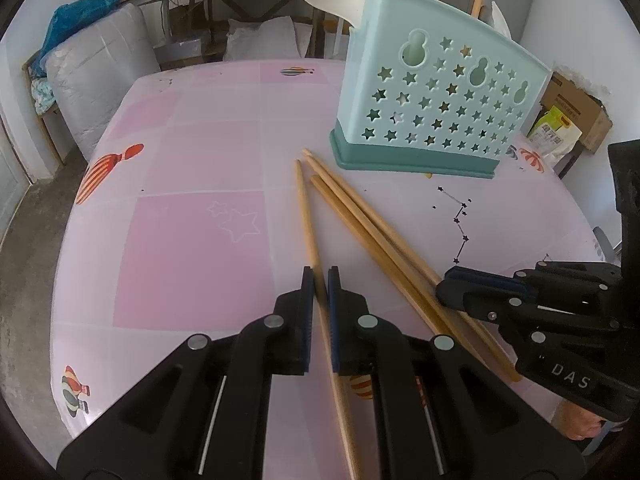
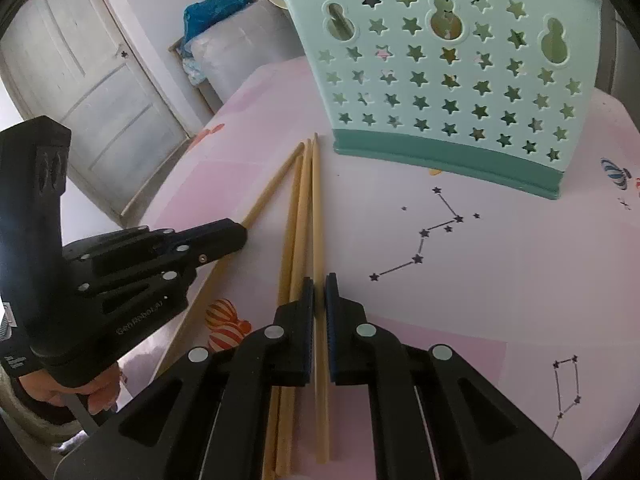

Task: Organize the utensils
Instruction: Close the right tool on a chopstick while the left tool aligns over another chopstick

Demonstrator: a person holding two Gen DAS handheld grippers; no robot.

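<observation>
Pickup step: left tool [image 1: 320, 280] and right tool [image 2: 319, 284] each pinched nearly shut around one chopstick [image 1: 308, 220] [image 2: 318, 208] lying on bench [image 1: 192, 240]; next, I judge, lift and drop into star-holed holder [image 1: 432, 96].

A blue bag [image 1: 82, 12] lies on grey bundles [image 1: 100, 76] near a white door [image 2: 92, 80].

A lived-in home room, half dining, half storage — round table [image 1: 192, 184] under a pink balloon-print cloth, mint star-cut utensil holder [image 1: 436, 96], worn white panelled door [image 2: 100, 80], plastic-wrapped bundles [image 1: 100, 80], cardboard box [image 1: 576, 108] — plainly domestic, nothing industrial.
</observation>
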